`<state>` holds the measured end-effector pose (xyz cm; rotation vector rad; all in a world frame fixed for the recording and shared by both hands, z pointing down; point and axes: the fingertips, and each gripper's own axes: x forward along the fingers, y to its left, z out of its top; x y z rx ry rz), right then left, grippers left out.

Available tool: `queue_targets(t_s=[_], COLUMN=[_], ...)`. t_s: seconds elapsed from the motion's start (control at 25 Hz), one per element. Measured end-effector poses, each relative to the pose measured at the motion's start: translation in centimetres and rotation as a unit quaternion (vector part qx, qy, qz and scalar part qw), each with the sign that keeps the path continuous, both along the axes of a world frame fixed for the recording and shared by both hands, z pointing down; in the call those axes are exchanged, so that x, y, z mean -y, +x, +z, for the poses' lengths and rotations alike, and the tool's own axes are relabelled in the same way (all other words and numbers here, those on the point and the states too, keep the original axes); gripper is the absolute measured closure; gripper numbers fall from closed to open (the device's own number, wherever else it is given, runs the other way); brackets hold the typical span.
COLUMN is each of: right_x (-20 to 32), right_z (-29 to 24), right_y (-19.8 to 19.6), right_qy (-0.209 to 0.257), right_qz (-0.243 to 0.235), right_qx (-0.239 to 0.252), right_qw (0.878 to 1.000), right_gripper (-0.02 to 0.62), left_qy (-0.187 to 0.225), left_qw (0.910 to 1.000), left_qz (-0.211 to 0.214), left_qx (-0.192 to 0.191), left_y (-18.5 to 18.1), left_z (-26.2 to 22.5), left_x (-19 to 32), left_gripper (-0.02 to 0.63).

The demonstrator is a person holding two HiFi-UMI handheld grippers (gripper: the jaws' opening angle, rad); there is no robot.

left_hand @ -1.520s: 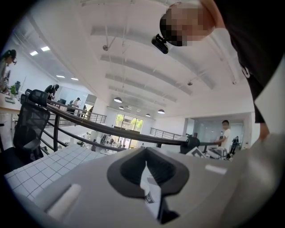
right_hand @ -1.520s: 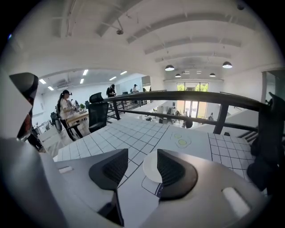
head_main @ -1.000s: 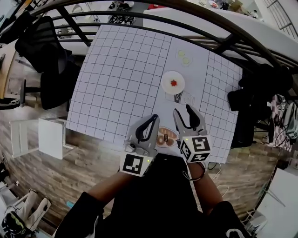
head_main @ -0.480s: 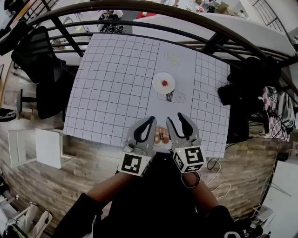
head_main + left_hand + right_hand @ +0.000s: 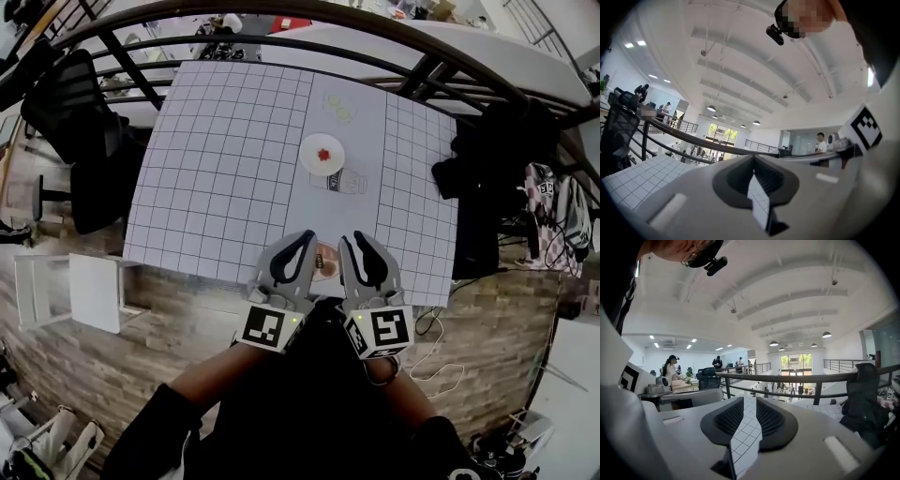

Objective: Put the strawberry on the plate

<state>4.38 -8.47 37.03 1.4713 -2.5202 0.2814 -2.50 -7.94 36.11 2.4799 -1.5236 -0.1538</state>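
A red strawberry [image 5: 324, 155] lies on a small white plate [image 5: 314, 143] at the far middle of the gridded table [image 5: 225, 159]. Both grippers hover at the table's near edge, well short of that plate. My left gripper [image 5: 305, 235] [image 5: 753, 162] is shut with its tips together and holds nothing. My right gripper [image 5: 353, 238] [image 5: 750, 402] stands beside it. Its jaws have just been closing and still leave a narrow gap with nothing in it.
A clear bottle [image 5: 339, 181] lies just in front of the plate, and two small cups [image 5: 339, 108] stand behind it. A dish of brown items [image 5: 324, 263] sits between the grippers. A black chair [image 5: 75, 103] and white stand [image 5: 94, 291] are left; dark bags [image 5: 487, 159] right.
The right jaws have narrowed from wide open to a small gap. Both grippers have drawn back a little toward the person, and the table sits further up the picture.
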Motion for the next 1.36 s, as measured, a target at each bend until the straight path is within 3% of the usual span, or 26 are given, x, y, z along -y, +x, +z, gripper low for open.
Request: queue_targets(t_s=[0.2,0.44,0.84,1.36], right_x=[-1.4,-3.2,-5.0,-8.0], right_z=[-2.0,-3.7,-3.6,-2.7], right_y=[1.3,4.3,8.3,13.4], right_qy=[0.021,0.049,0.054,0.05], right_qz=[-0.011,-0.004,0.003,0.004], right_qx=[-0.011,-0.022,-0.005,0.009], right_qw=[1.0,0.999,0.999,0.999], right_gripper=[0.595,0.597,0.597,0.597], left_qy=[0.021,0.038,0.051,0.049], left_qw=[0.9997,0.999,0.9975,0.9971], left_qz=[-0.015,-0.016,0.0,0.006], left_qx=[0.005,0.019,0.048,0.058], left_y=[1.4,4.6,9.7,15.3], left_z=[-1.6,-2.6,-3.7,-3.1], left_x=[-0.9,-1.7,-3.9,-7.7], left_gripper=[0.597,0.597,0.597,0.597])
